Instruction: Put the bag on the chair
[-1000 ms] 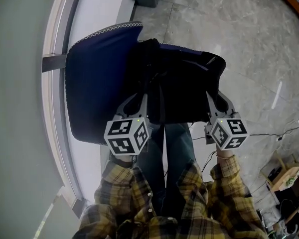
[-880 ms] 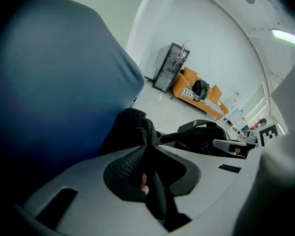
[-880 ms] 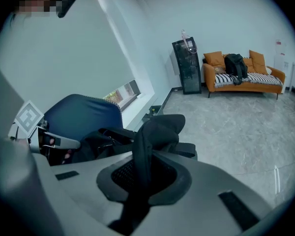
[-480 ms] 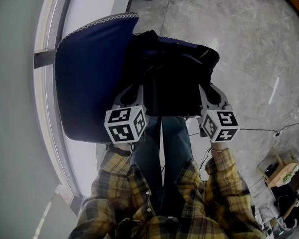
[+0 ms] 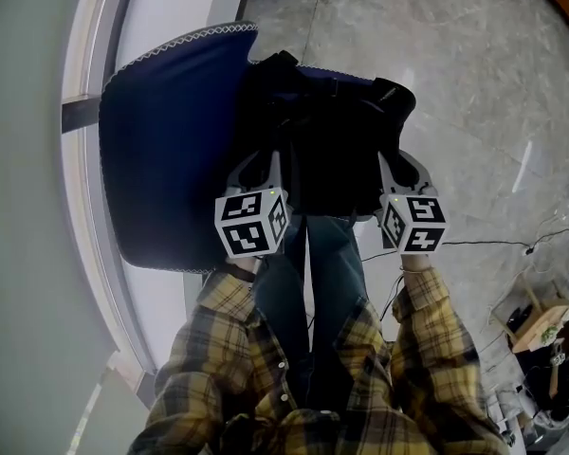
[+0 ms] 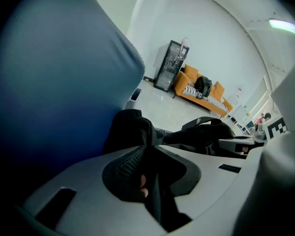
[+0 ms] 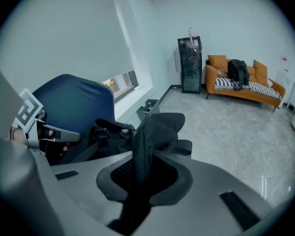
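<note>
The left hand-held gripper (image 5: 259, 169) and right hand-held gripper (image 5: 399, 171) each clamp a fold of the black bag (image 5: 332, 145) (one per side, likely to keep it level), just beside the blue chair (image 5: 166, 150), at its 3 o'clock.

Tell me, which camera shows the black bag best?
The head view: the whole bag hangs there between the left tongs and right tongs, beside the blue chair. Each gripper view shows mainly a dark fold pinched in its own tongs.
</note>
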A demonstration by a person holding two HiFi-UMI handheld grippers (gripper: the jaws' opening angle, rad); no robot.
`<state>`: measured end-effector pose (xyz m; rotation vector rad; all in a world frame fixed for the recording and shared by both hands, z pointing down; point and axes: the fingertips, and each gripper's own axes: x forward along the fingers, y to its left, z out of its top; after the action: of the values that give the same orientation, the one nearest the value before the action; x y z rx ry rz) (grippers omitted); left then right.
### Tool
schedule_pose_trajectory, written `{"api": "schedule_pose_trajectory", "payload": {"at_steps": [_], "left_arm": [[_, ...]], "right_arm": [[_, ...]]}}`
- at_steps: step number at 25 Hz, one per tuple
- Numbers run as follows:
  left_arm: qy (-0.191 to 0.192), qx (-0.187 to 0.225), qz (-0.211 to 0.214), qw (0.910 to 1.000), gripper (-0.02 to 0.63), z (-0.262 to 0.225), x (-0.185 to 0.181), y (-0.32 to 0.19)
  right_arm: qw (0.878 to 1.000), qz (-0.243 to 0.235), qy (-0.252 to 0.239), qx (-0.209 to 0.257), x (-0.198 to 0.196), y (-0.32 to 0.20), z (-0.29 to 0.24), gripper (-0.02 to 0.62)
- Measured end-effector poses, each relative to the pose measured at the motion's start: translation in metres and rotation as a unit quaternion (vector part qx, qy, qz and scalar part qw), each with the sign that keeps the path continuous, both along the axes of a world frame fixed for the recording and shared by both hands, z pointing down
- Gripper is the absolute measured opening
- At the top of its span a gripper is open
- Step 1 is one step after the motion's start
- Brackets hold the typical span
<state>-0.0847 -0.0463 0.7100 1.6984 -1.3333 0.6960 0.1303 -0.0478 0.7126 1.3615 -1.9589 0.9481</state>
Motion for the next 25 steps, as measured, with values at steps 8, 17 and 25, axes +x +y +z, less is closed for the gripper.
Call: {"api": "schedule_pose_trajectory", "payload": {"at_steps": [8,17,25], "left_arm": [[-0.003,-0.006,-0.002,1.0000,0.069,0.018,0.002,0.002],[-0.010,-0.015,0.009,0.9998,0.080,0.033,0.003,0.003],[-0.012,-0.015,0.007,0.9998,0.081,0.039,0.002,0.003]], "right_arm": [[1.000,-0.012,0.019,-0.018,0.009,0.001,0.022,0.048],[0.998,-0.026,0.039,-0.039,0.008,0.008,0.044,0.049],[0.998,-0.013,0.030,-0.046,0.009,0.009,0.053,0.051]]}}
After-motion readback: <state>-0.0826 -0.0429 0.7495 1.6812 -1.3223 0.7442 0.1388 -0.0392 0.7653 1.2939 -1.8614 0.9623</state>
